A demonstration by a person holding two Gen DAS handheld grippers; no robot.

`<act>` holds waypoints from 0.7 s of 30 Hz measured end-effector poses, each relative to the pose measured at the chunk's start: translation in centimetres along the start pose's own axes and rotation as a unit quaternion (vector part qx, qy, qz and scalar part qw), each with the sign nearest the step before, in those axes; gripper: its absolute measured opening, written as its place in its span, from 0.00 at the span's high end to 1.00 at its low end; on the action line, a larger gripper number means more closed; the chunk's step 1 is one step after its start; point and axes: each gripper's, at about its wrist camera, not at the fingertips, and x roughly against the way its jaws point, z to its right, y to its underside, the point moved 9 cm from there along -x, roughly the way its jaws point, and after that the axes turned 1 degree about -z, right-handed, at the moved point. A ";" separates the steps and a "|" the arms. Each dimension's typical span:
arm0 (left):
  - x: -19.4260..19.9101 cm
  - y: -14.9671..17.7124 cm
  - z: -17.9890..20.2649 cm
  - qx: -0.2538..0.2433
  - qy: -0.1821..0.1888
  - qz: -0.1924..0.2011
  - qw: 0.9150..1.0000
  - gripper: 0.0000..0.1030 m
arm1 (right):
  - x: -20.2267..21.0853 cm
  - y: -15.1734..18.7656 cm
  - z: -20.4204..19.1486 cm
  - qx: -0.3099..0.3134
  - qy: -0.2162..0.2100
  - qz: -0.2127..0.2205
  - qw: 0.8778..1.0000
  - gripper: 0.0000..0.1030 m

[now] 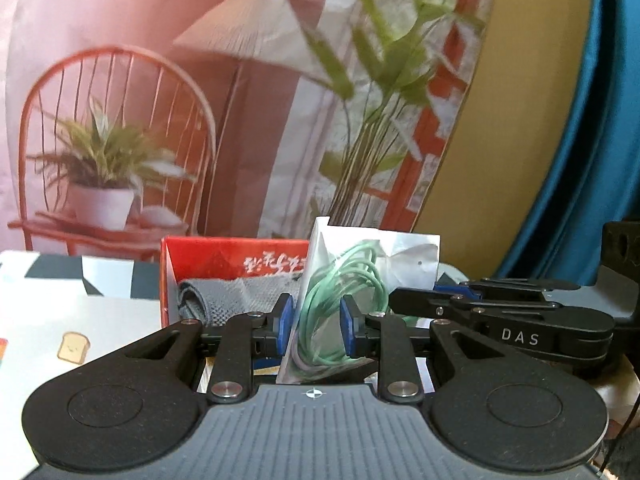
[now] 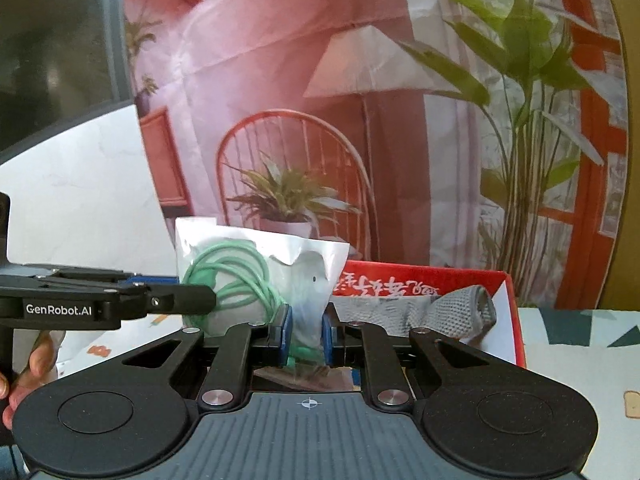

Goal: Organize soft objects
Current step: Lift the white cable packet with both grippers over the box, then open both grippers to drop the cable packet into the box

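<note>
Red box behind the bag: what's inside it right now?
A grey knitted cloth lies in the red box, bunched toward one end. The clear bag of green cord, held by both grippers, covers part of the box, so anything there is hidden.

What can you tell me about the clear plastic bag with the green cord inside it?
The plastic bag is thin, clear and whitish, with a crumpled, uneven top edge. A coiled mint-green cord lies inside. It stands upright in front of the red box. Both grippers pinch it: the left hand-held gripper at one side, the right hand-held gripper at the other.
</note>
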 end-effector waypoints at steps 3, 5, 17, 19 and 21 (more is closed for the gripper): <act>-1.6 0.7 -0.6 0.012 -0.003 -0.028 1.000 0.74 | -1.4 0.2 0.9 -0.011 0.007 -0.021 1.000 0.86; -3.0 1.5 -0.8 0.015 -0.009 -0.055 0.998 0.74 | -2.2 0.7 1.4 -0.016 0.012 -0.038 0.999 0.86; -7.5 5.6 -1.7 -0.016 -0.030 -0.165 0.986 0.74 | -6.6 6.6 4.3 -0.079 0.040 -0.162 0.983 0.85; -7.7 5.7 -1.7 -0.017 -0.031 -0.170 0.985 0.74 | -6.9 6.9 4.4 -0.082 0.043 -0.171 0.981 0.85; -7.8 5.8 -1.7 -0.017 -0.032 -0.174 0.984 0.74 | -7.1 7.1 4.6 -0.089 0.043 -0.176 0.979 0.85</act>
